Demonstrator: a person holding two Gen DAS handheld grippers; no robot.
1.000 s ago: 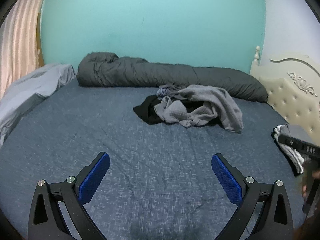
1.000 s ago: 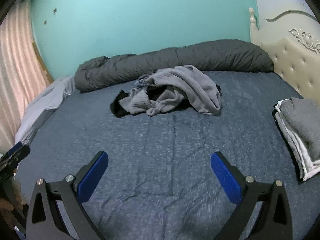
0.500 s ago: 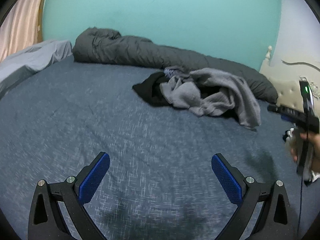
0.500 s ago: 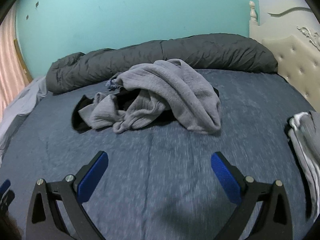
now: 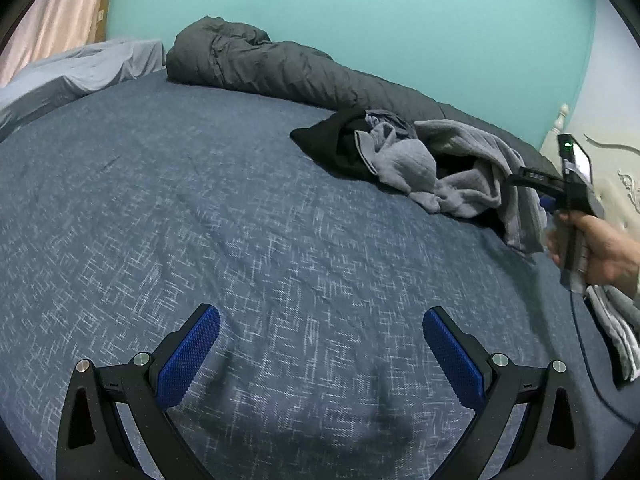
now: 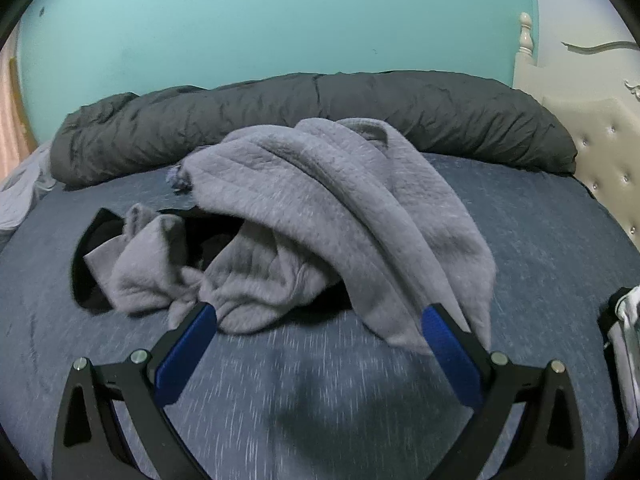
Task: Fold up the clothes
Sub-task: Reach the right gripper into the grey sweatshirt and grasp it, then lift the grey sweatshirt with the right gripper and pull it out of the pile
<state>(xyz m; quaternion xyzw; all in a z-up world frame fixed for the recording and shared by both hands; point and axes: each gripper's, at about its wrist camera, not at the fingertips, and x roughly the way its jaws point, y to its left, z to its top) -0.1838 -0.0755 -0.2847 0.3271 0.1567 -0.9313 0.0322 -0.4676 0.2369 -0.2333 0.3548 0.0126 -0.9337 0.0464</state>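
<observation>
The left claw (image 5: 321,354) hangs spread wide over bare blue bed (image 5: 168,208) sheet. The right claw (image 6: 319,344), also apart (nothing between its pads), reaches the near edge of the grey sweatshirt (image 6: 340,208) heaped mid-bed over a black garment (image 6: 86,276). Folded clothes (image 6: 624,332) lie far right.

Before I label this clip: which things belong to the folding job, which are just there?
Job: crumpled grey fleece garment, black garment under it, folded stack of grey and white clothes, both open grippers.
Just there: rolled dark grey duvet, cream tufted headboard.
</observation>
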